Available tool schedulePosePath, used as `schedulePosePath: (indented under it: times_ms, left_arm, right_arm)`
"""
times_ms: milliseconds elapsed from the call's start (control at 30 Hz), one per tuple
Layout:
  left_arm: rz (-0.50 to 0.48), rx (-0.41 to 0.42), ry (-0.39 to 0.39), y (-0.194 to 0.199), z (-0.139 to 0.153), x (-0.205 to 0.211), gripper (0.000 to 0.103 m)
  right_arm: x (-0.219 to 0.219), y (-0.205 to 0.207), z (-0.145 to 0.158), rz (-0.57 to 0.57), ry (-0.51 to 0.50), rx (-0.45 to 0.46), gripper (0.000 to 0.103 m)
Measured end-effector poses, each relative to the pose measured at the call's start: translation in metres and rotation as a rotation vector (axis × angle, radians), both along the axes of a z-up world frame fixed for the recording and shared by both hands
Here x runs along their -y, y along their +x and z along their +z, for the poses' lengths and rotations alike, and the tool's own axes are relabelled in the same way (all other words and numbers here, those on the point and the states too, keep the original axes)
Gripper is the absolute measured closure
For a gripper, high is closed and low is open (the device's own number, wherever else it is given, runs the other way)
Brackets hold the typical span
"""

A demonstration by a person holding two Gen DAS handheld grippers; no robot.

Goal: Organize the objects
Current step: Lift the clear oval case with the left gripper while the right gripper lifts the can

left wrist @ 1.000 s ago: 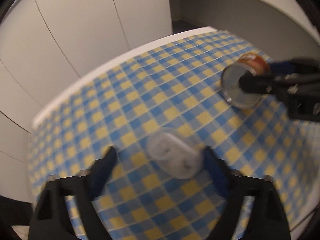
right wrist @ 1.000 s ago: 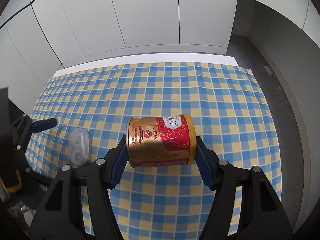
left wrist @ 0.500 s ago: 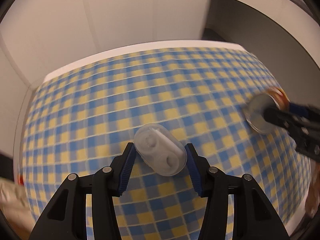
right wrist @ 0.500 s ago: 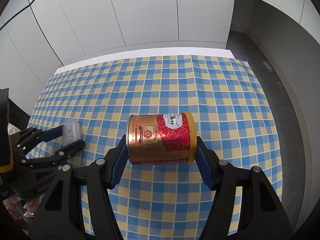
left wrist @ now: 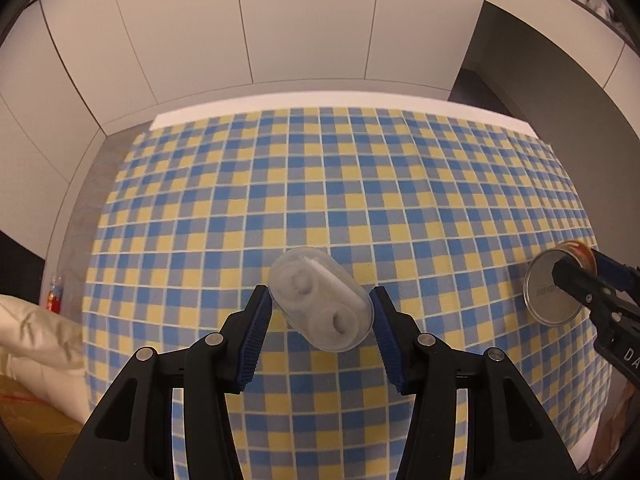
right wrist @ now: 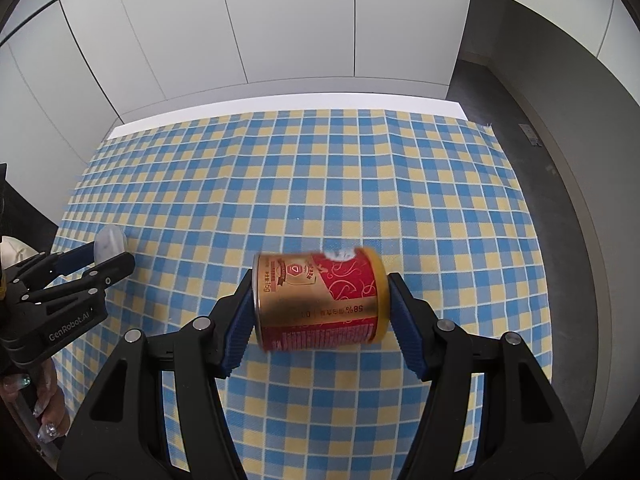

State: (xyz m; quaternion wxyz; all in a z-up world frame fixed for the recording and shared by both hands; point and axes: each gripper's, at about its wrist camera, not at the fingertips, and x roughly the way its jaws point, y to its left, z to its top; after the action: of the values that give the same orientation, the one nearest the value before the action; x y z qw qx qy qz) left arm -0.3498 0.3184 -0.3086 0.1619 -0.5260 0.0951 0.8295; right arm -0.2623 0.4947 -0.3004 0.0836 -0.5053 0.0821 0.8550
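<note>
Both pickups look done to me. The left gripper has just been closing and now pinches the clear plastic case, held tilted above the checked tablecloth. The right gripper clamps the red and gold can sideways, end to end, also off the cloth. Next up is placement, I'd guess — the cloth is bare, so pick spots and set each down gently.

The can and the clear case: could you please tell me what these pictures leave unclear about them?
- Can, right wrist view: label print smeared by motion blur.
- Can, left wrist view: only its bottom shows; right tongs cover part.
- Clear case: contents too cloudy to identify.
- Case, right wrist view: mostly hidden by left tongs.
</note>
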Motion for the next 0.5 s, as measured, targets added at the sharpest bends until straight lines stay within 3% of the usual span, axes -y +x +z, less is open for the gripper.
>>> schedulePosePath:
  times_ms: [500]
  left_arm:
    - [0.049,-0.034,-0.008,0.009,0.059,0.011,0.052]
  right_arm:
    - [0.019,0.006,0.055,0.028,0.03,-0.032,0.039]
